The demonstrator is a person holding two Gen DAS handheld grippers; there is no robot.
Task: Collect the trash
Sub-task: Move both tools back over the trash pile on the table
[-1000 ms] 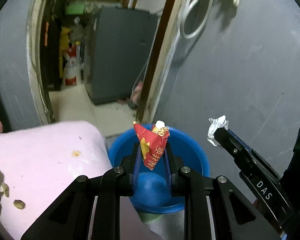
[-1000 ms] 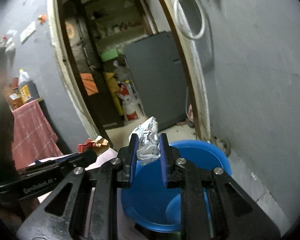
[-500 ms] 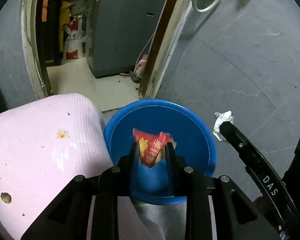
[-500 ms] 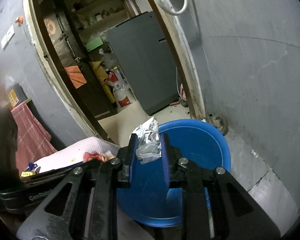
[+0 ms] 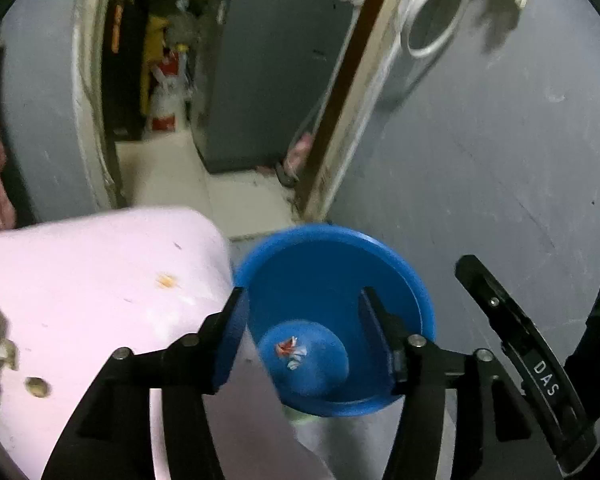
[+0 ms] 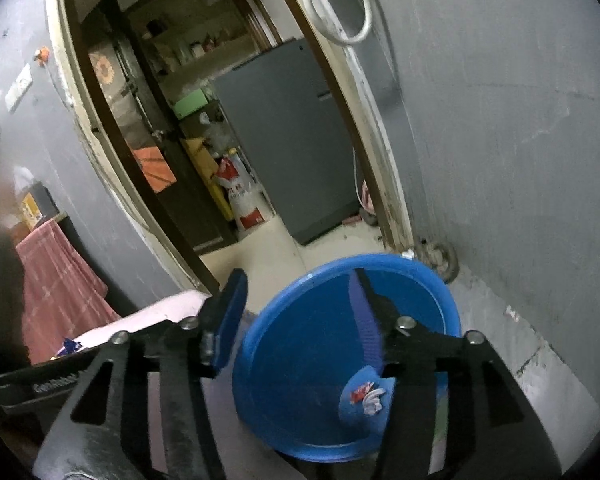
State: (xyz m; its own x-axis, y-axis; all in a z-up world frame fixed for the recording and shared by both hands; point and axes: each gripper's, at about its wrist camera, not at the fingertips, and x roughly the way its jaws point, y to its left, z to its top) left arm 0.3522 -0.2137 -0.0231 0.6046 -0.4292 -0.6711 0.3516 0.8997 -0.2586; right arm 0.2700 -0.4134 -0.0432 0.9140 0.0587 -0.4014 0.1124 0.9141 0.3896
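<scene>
Both scraps have dropped from our jaws since a moment ago: the red wrapper (image 5: pixel 285 347) and the white paper (image 5: pixel 297 359) now lie at the bottom of the blue bucket (image 5: pixel 380 248). Our left gripper (image 5: pixel 300 312) and right gripper (image 6: pixel 296 312) have just been opening and hang empty over its rim, the pink table (image 5: pixel 100 264) just beside it and the grey wall (image 5: pixel 500 160) close behind.

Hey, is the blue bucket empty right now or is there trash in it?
Not empty. The blue bucket has a red wrapper and white crumpled paper lying on its bottom, seen from both wrist cameras.
</scene>
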